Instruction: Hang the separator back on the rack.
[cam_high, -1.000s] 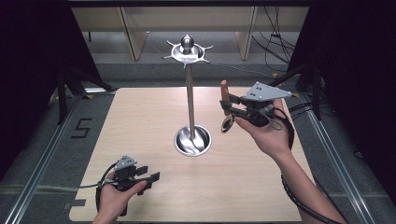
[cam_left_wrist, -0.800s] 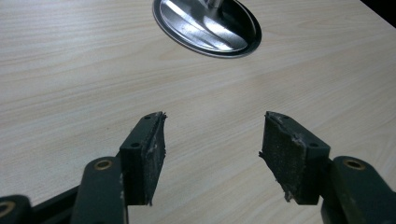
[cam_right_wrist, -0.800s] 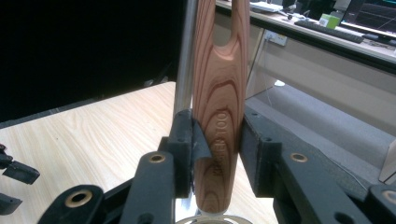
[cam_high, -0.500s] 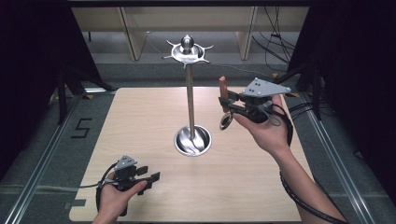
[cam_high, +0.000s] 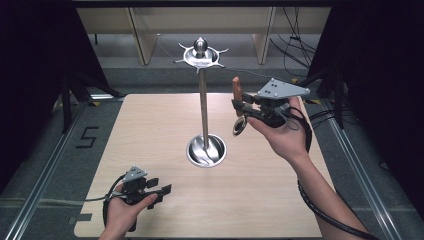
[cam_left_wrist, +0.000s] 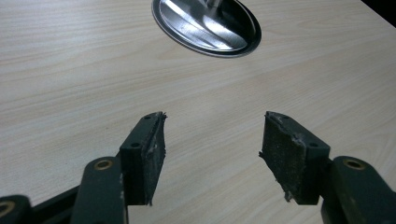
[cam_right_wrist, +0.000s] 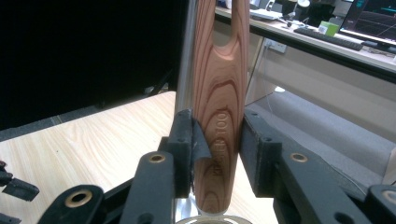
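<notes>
A wooden utensil is clamped upright between the right gripper's jaws, held aloft beside the stand mid-table. Hanging it on the top hooks appears left to do. The left gripper is held wide open, empty, near the table's front edge

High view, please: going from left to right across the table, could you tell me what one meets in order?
Left gripper, open and low over the table → metal stand rising from its round base → wooden-handled utensil held upright → right gripper shut on it → right hand.
</notes>
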